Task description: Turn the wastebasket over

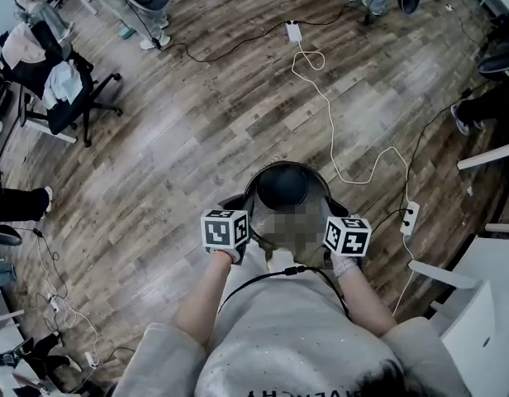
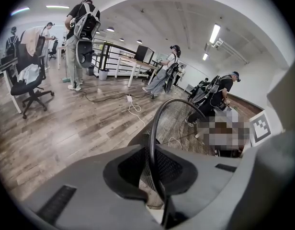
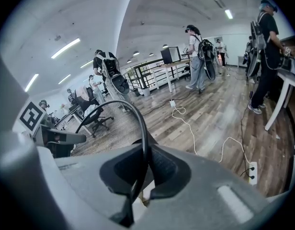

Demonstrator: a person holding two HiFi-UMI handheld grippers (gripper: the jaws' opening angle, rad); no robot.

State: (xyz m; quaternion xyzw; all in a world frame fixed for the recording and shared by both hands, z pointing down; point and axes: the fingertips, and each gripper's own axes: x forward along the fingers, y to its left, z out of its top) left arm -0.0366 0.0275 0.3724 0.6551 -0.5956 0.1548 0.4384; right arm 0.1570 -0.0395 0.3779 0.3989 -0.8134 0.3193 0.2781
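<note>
On the left of the head view, an office chair (image 1: 66, 89) draped with clothing stands on the wood floor (image 1: 172, 164), well away from the left gripper (image 1: 236, 213) and beyond it. That gripper, with its marker cube, is held in the person's left hand (image 1: 227, 253), close in front of the body. In the left gripper view its jaws are clenched on the black rim of the mesh wastebasket (image 2: 182, 123). The rim runs straight up between them from the left gripper (image 2: 158, 188) and curves off to the right.

The wastebasket (image 1: 285, 190) sits between the two grippers, touching both. Its dark round centre lies just beyond their tips. Whether it rests on the floor or is lifted clear, I cannot tell.

The right gripper (image 1: 337, 218) mirrors the left on the opposite side of the rim. In the right gripper view the right gripper (image 3: 137, 183) is likewise clamped on the rim, with the wastebasket (image 3: 107, 128) arching away to its left.

Beyond the right gripper and to its right, a white cable (image 1: 330, 118) snakes across the floor. A power strip (image 1: 411, 217) lies near that gripper's right side. Several people stand around the room's far edge, well apart from both grippers.
</note>
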